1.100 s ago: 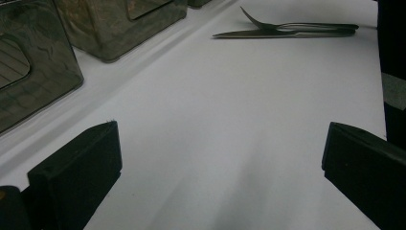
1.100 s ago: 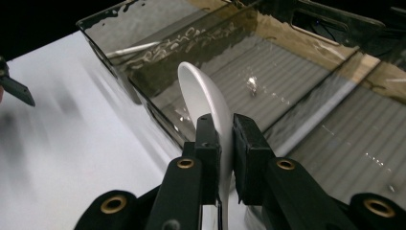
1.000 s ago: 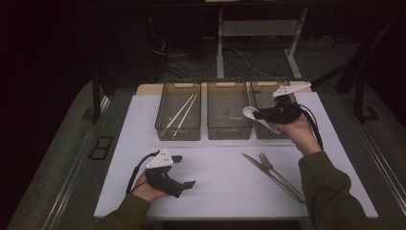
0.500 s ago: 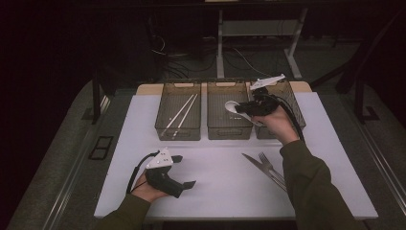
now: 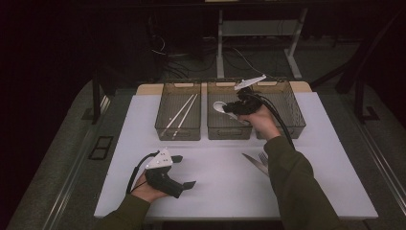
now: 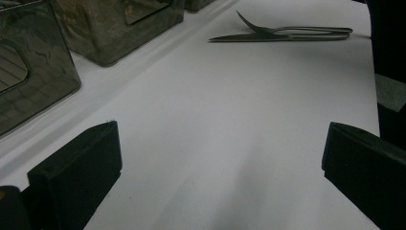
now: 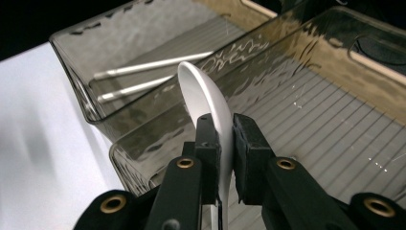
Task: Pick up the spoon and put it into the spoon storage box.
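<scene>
My right gripper (image 5: 229,108) (image 7: 223,139) is shut on a white spoon (image 5: 219,106) (image 7: 205,98) and holds it over the middle bin (image 5: 229,115) (image 7: 306,115) of three smoky plastic bins. The left bin (image 5: 178,116) (image 7: 143,38) holds two white chopsticks (image 5: 181,114) (image 7: 148,64). A metal knife and fork (image 5: 256,162) (image 6: 287,33) lie together on the white mat, below the right hand. My left gripper (image 5: 184,172) (image 6: 220,158) rests low on the mat near its front left, open with nothing between its jaws.
The right bin (image 5: 282,108) stands beside the middle one, partly hidden by the hand. The white mat (image 5: 215,177) covers the table. Dark floor, cables and a desk frame (image 5: 220,43) lie beyond the far edge.
My right gripper has carried the white spoon leftwards, from over the right bin to over the middle bin. The left gripper has stayed put.
</scene>
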